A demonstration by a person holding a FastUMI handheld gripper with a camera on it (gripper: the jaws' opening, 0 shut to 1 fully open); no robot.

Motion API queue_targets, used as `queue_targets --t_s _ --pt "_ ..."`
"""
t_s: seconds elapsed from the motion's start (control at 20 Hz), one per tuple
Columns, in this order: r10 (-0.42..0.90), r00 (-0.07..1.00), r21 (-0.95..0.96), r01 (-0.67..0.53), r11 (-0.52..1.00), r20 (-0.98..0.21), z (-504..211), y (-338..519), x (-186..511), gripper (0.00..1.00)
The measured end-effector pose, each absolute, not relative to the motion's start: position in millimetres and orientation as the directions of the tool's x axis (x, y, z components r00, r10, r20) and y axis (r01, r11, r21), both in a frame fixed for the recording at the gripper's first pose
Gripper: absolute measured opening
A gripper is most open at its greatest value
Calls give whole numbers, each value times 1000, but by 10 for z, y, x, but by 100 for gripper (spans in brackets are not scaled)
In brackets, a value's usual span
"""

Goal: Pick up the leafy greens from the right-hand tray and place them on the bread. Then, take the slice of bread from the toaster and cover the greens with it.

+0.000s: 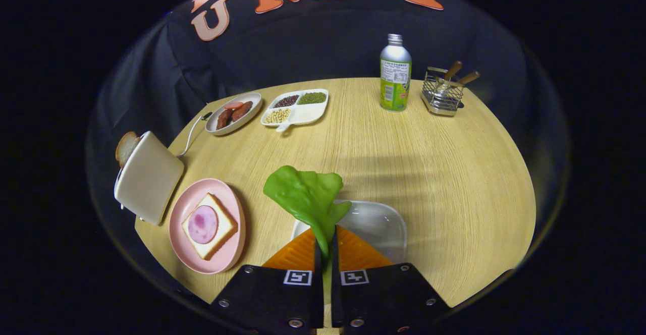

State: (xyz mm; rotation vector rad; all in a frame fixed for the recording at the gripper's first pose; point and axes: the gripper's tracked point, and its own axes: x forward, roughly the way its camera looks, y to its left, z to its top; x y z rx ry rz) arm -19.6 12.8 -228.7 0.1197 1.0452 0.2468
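My gripper [326,246] is shut on the stem of a leafy green [305,193], which stands up ahead of the fingers, lifted above a clear tray [383,224]. To the left of the fingers a pink plate [184,209] holds a bread slice [222,231] topped with a round of ham [203,224]. Beyond the plate stands a cream toaster [149,176] with another bread slice [126,147] sticking out of its slot.
At the far side of the round wooden table [429,163] lie a grey dish of sausages [233,113] and a white divided dish of beans [297,107]. A silver and green bottle [395,75] and a wire utensil rack [444,93] stand far right.
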Motion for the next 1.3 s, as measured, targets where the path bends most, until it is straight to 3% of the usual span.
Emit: queue_targets --t_s 0.65,1.3 --pt "427 530 303 -308 902 -733 -1732 973 -178 6" --pt "536 428 352 -438 827 -727 -1897 1731 -321 6"
